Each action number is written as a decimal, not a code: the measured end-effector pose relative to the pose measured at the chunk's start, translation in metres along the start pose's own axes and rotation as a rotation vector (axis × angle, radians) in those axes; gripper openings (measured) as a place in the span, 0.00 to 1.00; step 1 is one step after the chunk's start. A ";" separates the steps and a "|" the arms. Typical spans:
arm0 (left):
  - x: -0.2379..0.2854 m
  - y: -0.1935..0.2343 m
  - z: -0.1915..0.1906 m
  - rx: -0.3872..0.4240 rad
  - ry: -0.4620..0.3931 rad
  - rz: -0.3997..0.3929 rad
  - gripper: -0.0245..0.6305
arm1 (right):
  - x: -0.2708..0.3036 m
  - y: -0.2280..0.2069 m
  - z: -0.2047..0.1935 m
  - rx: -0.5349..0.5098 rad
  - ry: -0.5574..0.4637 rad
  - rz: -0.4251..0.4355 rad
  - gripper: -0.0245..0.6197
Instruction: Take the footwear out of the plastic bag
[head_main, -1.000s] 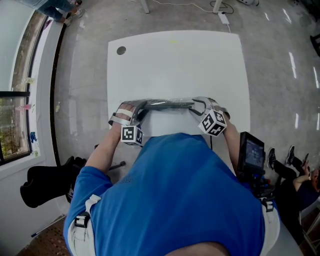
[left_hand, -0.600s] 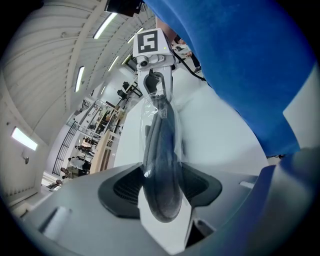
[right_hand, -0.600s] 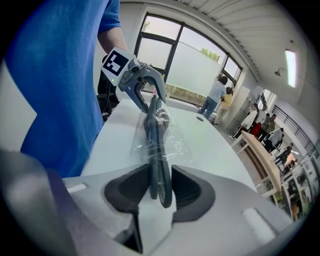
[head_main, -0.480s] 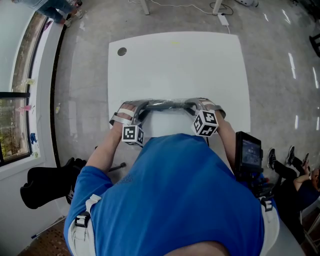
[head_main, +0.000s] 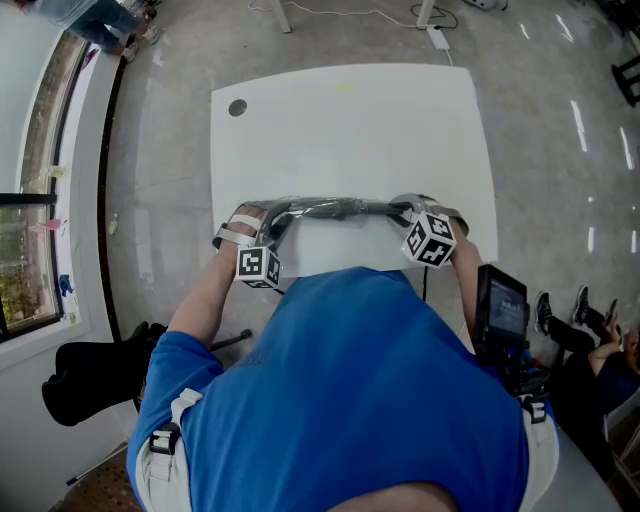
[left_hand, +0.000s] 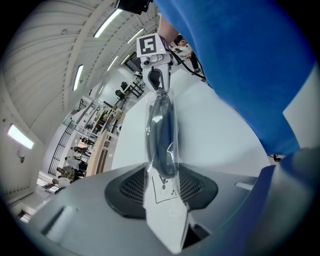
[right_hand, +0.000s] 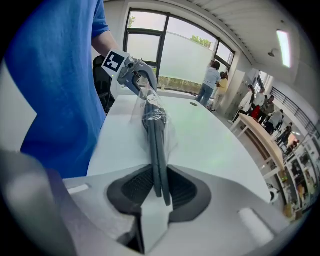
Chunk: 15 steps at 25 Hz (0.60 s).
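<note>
A clear plastic bag (head_main: 330, 208) with dark flat footwear (right_hand: 155, 145) inside is stretched between my two grippers over the near edge of the white table (head_main: 350, 130). My left gripper (left_hand: 162, 187) pinches the bag's printed end, its jaws closing on the film. My right gripper (right_hand: 159, 192) is closing on the dark soles, which reach in between its pads. In the head view the left gripper (head_main: 275, 215) is at the bag's left end and the right gripper (head_main: 402, 208) at its right end. Each gripper view shows the other gripper at the far end of the bag (left_hand: 160, 130).
The table has a small round hole (head_main: 237, 107) at its far left corner. A black bag (head_main: 90, 370) lies on the floor at the left, and a device with a screen (head_main: 500, 305) stands at the right. Someone's legs (head_main: 575, 330) show at the far right.
My right gripper shifted left toward the bag's end, then back to the right, and the bag now hangs straighter between the grippers. The left gripper has stayed about where it was.
</note>
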<state>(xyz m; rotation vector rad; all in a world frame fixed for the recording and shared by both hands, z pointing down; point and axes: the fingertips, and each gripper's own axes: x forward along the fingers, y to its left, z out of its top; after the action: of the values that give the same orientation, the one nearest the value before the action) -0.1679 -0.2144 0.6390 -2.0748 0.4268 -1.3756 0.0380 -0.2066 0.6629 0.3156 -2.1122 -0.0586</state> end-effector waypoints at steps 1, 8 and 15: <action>0.000 0.000 0.001 -0.003 -0.001 -0.003 0.27 | -0.001 -0.001 -0.001 0.001 0.005 0.000 0.17; -0.002 -0.001 0.003 -0.031 -0.001 -0.013 0.24 | -0.001 0.001 0.009 -0.073 0.038 -0.002 0.20; -0.005 0.000 0.004 -0.049 0.000 -0.008 0.23 | -0.001 0.002 0.018 -0.132 0.069 -0.013 0.28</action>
<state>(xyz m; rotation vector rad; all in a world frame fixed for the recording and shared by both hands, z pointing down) -0.1660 -0.2105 0.6340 -2.1178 0.4568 -1.3831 0.0228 -0.2057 0.6526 0.2495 -2.0273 -0.1916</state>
